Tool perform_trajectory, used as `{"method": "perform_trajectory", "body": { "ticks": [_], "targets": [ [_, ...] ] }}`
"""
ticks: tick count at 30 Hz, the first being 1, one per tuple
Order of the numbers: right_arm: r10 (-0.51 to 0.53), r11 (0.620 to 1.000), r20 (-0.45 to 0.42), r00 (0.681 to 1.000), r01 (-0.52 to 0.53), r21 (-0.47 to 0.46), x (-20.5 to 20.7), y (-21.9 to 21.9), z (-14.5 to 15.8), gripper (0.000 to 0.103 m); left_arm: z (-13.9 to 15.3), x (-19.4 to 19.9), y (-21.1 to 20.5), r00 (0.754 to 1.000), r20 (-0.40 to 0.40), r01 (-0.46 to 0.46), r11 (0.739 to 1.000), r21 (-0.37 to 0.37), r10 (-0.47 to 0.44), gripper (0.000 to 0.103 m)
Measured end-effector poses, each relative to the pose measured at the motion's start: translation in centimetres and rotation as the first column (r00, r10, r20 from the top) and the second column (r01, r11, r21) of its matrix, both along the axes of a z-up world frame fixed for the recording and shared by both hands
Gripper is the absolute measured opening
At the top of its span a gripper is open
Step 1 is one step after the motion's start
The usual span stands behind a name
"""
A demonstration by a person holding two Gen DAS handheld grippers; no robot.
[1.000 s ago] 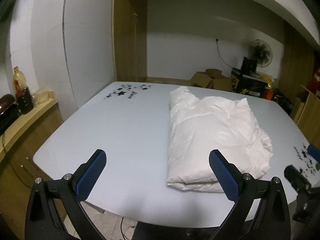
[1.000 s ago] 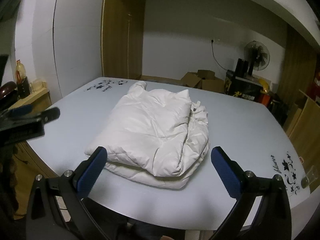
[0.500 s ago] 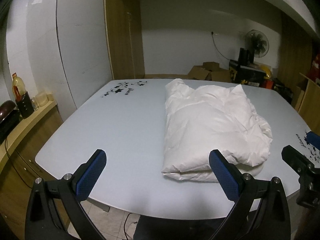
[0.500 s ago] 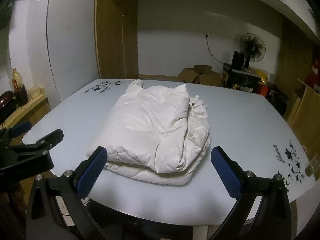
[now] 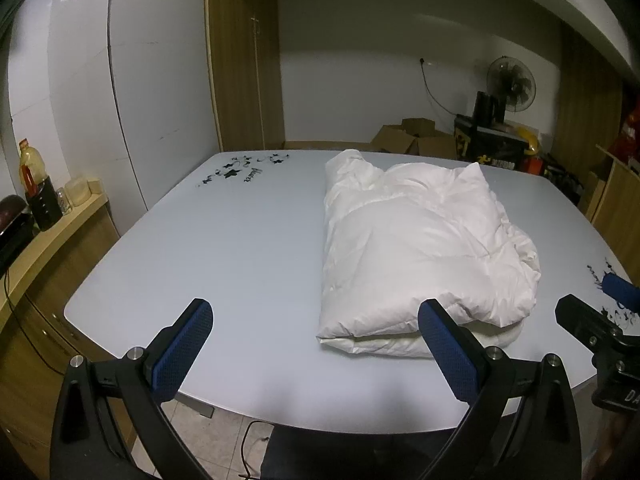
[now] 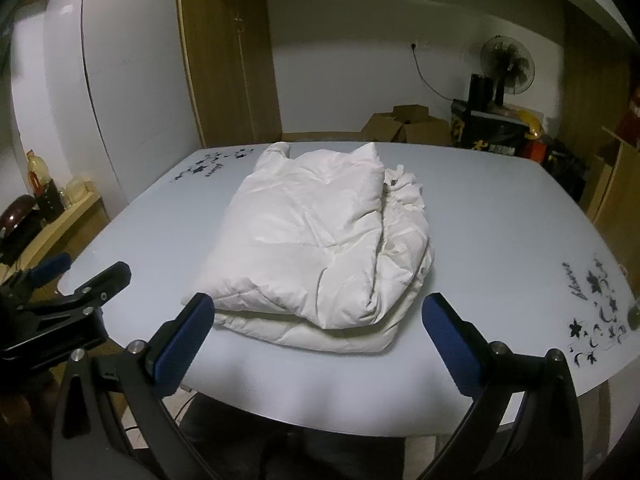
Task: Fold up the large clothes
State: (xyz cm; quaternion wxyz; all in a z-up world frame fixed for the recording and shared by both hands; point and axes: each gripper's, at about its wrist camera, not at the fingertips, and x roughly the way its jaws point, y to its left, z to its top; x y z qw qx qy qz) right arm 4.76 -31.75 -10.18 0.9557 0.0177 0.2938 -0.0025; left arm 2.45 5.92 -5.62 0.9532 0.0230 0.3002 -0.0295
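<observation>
We see a white puffy jacket [image 6: 320, 248] lying folded into a thick bundle on the pale table [image 6: 500, 248], toward its near edge. Our right gripper [image 6: 318, 346] hangs spread wide and empty just short of the bundle's near edge, facing it. Our left gripper [image 5: 316, 354] is likewise spread and empty, facing bare tabletop with the jacket [image 5: 420, 248] ahead to its right.

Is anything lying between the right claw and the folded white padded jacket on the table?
Nothing visible does. The right claw is open at the near edge of the pale blue table, and only bare tabletop lies between it and the folded white padded jacket. The left claw sits off to the side.
</observation>
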Motion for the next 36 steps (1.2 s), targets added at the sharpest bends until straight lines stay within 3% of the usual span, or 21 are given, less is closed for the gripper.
{"method": "perform_trajectory", "body": {
  "ticks": [13, 22, 36],
  "targets": [
    [-0.004, 1.0, -0.024, 1.0, 0.004, 0.016, -0.1, 0.2, -0.1, 0.103, -0.2, -0.2, -0.2, 1.0, -0.002, -0.002, 1.0, 0.001, 0.002, 0.103],
    [0.016, 1.0, 0.039, 0.999, -0.016, -0.021, -1.1, 0.9, 0.5, 0.103, -0.1, -0.3, -0.1, 1.0, 0.002, 0.002, 1.0, -0.007, -0.002, 0.103],
    [0.037, 0.999, 0.036, 0.999, -0.036, -0.025, -1.1, 1.3, 0.4, 0.103, 0.0, -0.5, -0.2, 1.0, 0.0, -0.006, 1.0, -0.004, 0.006, 0.103]
  ]
}}
